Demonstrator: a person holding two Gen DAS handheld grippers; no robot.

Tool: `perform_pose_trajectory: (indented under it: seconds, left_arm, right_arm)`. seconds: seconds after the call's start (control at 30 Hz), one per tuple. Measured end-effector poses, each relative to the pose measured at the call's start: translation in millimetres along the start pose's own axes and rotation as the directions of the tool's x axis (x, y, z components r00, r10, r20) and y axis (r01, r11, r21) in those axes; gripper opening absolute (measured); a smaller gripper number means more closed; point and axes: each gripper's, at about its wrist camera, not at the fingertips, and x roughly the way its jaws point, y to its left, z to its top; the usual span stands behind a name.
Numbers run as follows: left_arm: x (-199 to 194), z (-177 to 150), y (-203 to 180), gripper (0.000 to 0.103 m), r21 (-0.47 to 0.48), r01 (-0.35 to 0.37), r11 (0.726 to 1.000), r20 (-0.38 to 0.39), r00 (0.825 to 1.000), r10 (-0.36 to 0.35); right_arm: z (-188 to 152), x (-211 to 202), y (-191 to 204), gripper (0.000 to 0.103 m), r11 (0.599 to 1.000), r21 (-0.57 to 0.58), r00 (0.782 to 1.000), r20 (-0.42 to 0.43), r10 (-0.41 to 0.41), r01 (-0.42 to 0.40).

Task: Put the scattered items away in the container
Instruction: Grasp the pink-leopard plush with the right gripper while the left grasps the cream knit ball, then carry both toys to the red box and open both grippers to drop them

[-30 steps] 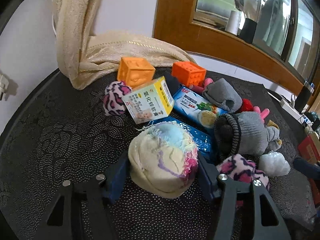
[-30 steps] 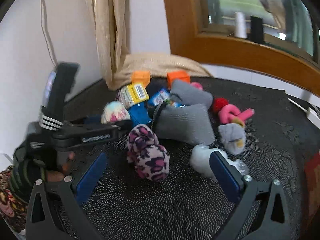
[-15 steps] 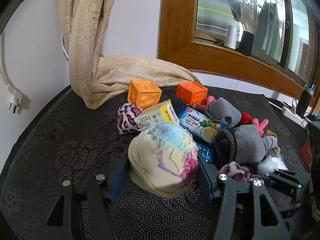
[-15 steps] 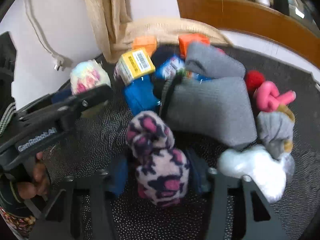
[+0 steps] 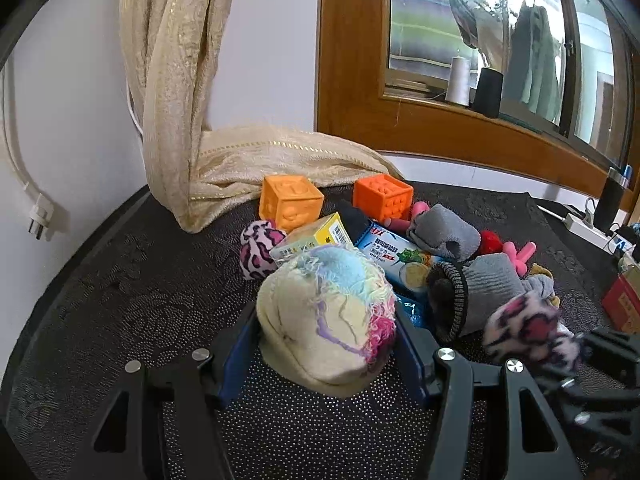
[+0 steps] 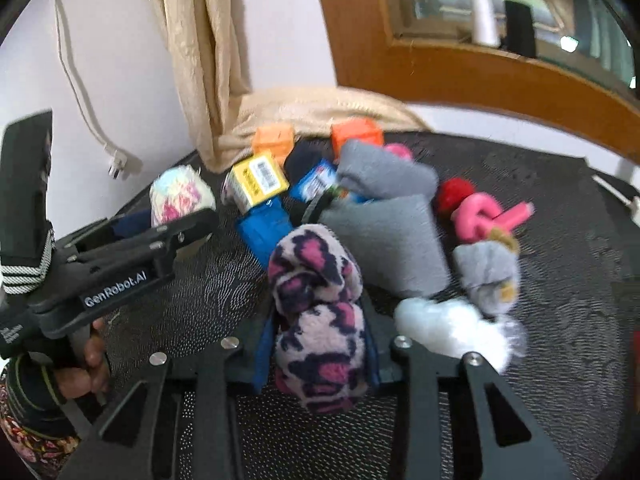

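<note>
A: What has the left gripper [image 5: 326, 350] got?

B: A cream sock ball [image 5: 326, 320] with pastel blue, purple and pink fringe. Both blue pads press its sides, jaws roughly half spread, at the near left edge of the pile on the dark table mat [image 5: 120, 300].

A: And the right gripper [image 6: 318, 350]?

B: Its jaws are closing on a pink leopard-print sock roll [image 6: 318, 312]; the pads touch both flanks and the roll stands up between them. It sits near the front of the heap, just ahead of a grey sock [image 6: 392, 240].

A: What lies around them?

B: Farther back, two orange cubes [image 5: 290, 200], a yellow box [image 5: 316, 236] and a blue packet [image 5: 400, 256]. To the right, a pink toy [image 6: 488, 216] beside a red ball [image 6: 454, 194], and a white fluffy ball [image 6: 448, 330] just right of the gripper. A second leopard roll [image 5: 260, 248] lies far left by the yellow box.

A: Any container?

B: I cannot tell; neither view shows one.
</note>
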Motion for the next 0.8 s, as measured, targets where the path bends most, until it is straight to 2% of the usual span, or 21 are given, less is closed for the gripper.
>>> perform_pose_trajectory:
  seconds: [0.3, 0.57, 0.8]
  left_arm:
    - [-9.2, 0.8, -4.7, 0.065, 0.037, -0.052, 0.998, 0.054, 0.997, 0.05]
    - [-10.0, -0.7, -10.2, 0.065, 0.066, -0.087, 0.994, 0.071, 0.994, 0.082]
    - [-12.3, -2.8, -16.2, 0.065, 0.101, -0.125, 0.987, 0.099, 0.988, 0.115]
  right_arm:
    - [-9.6, -45.3, -18.0, 0.04, 0.994, 0.081, 0.992, 0.092, -0.084, 0.076]
    - [-32.8, -72.3, -45.2, 0.04, 0.977, 0.182, 0.984, 0.112, -0.136, 0.114]
    - [-47.2, -84.2, -48.6, 0.04, 0.972, 0.191, 0.979, 0.119, -0.165, 0.14]
